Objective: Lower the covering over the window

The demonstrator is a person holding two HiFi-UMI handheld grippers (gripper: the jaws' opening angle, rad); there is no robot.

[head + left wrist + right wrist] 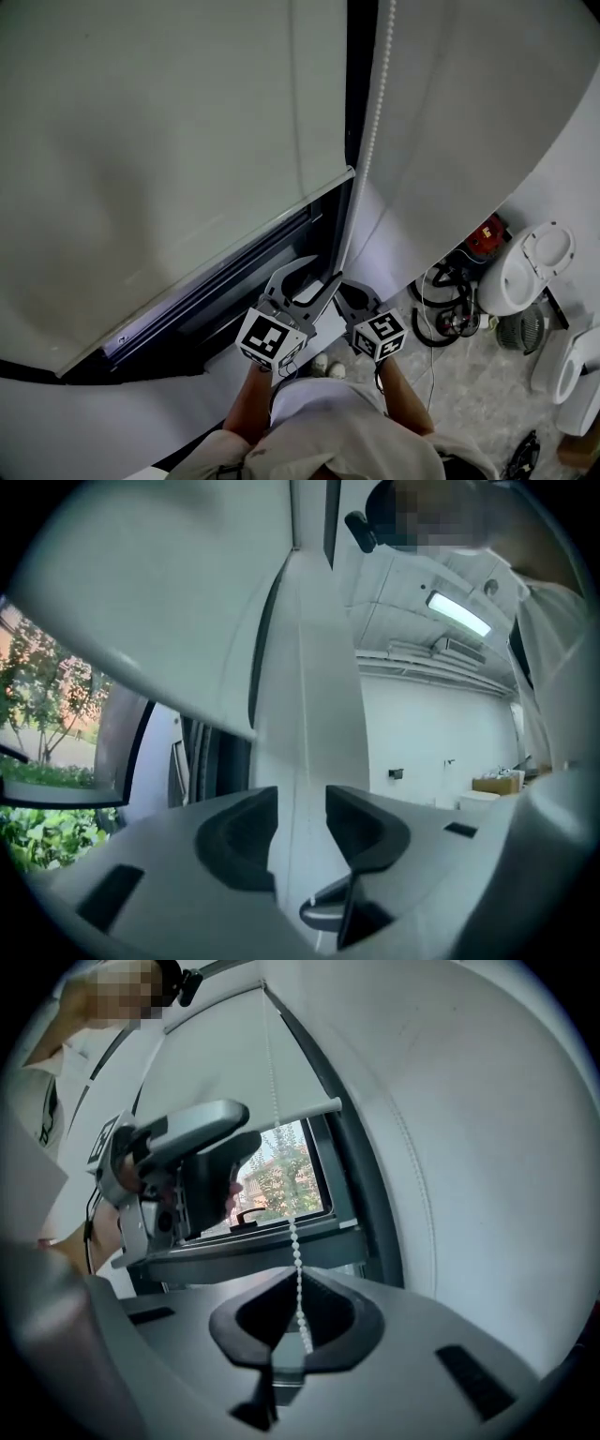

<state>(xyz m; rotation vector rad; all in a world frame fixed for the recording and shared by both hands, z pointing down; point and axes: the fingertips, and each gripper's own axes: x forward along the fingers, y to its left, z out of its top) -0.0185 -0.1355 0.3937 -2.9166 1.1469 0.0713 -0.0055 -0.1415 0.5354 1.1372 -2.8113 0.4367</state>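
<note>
Holding both tools side by side, aimed at the window near the lower edge of the blind (169,141). Right tool (298,1321) is clamping the bead chain (296,1251) hanging just right of the blind; left tool (300,822) is sitting open beside it, gripping nothing.

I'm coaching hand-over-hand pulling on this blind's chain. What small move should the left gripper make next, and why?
Probably bring the open left gripper onto the bead chain above the right gripper and close. The right is shut on the chain, the left holds nothing, and the blind leaves the lower window uncovered.
</note>
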